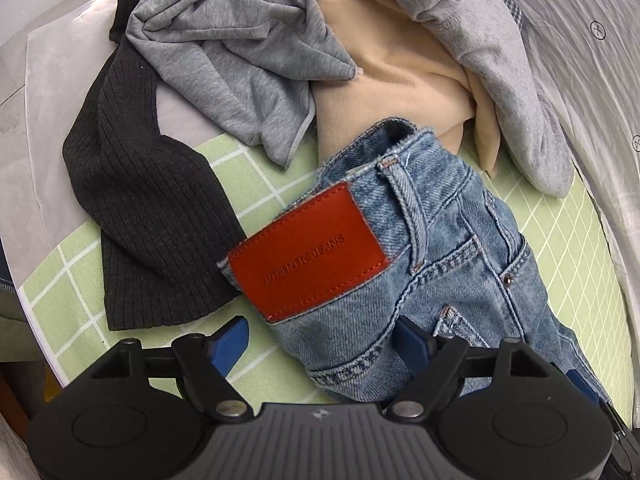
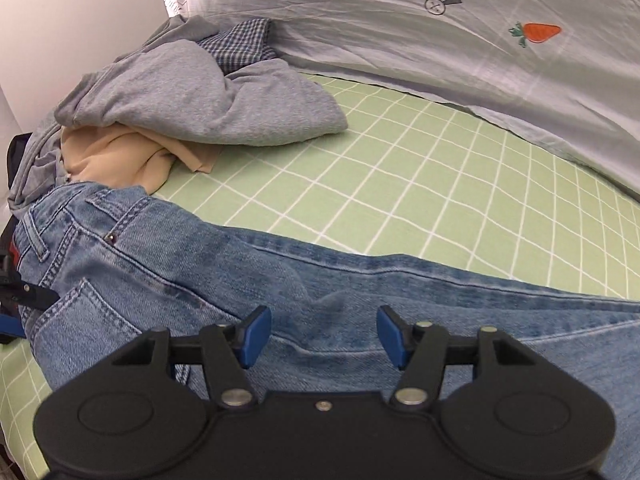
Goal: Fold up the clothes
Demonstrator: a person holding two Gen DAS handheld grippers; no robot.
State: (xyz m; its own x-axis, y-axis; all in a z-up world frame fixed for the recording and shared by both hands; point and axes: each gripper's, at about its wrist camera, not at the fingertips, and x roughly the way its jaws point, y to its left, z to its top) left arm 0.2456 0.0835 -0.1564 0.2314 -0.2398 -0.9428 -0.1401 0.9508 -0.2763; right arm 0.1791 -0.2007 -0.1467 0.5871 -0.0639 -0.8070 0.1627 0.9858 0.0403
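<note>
Blue jeans (image 1: 440, 240) with a red leather waist patch (image 1: 308, 252) lie on the green checked sheet (image 1: 72, 280). My left gripper (image 1: 324, 340) is open, its blue fingers straddling the waistband just below the patch. In the right wrist view the jeans (image 2: 240, 272) stretch from left to right across the bed. My right gripper (image 2: 324, 336) is open just above the denim near the seat and thigh. The left gripper's tip (image 2: 28, 294) shows at the left edge by the back pocket.
A pile lies behind the jeans: dark ribbed knit (image 1: 144, 208), grey sweatshirts (image 1: 240, 56), a beige garment (image 1: 392, 80) and a checked cloth (image 2: 240, 44). A grey quilt with a carrot print (image 2: 536, 32) lies along the far side. The white wall (image 2: 80, 12) is at the left.
</note>
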